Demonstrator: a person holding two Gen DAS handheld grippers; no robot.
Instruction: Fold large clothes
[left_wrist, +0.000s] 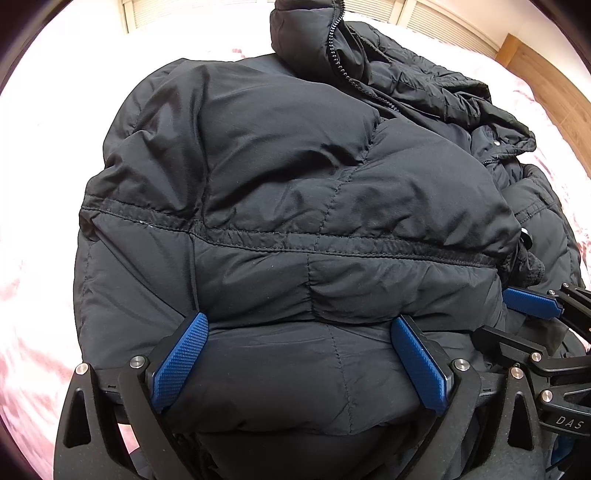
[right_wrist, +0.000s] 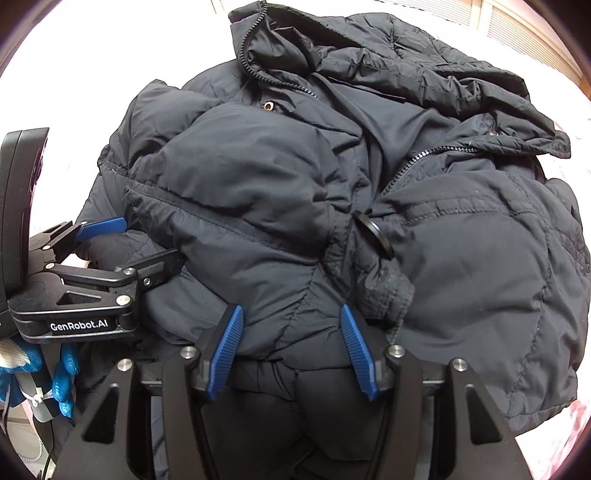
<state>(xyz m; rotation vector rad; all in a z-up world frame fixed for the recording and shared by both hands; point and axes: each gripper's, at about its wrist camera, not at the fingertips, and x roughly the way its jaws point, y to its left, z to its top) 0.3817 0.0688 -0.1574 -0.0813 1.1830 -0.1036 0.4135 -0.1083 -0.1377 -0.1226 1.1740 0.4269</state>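
Now the black puffer jacket (left_wrist: 280, 192) lies bunched on the pink bed (left_wrist: 33, 236), collar toward its far edge, long axis running away from both cameras. Left gripper (left_wrist: 301, 354) stands wide, fabric bulging between its pads. Right gripper (right_wrist: 291, 350) pinches a narrower fold of the near hem.

jacket (left_wrist: 280, 177): dark padded cloth, matt with a faint sheen, smooth, stitched seams
zip (right_wrist: 413, 160): dark teeth, probably plastic; too small to be sure
snap (right_wrist: 268, 106): shiny brass-like metal
left tongs (left_wrist: 299, 354): matt black plastic frame, bright metal pins
pads (left_wrist: 181, 362): blue, ribbed, rubbery-looking
right tongs (right_wrist: 291, 350): same black frame and blue ribbed pads
bed cover (left_wrist: 33, 266): pale pink cloth, satiny gloss
glove (right_wrist: 62, 380): blue knit cloth
headboard (left_wrist: 546, 70): brown wood, smooth
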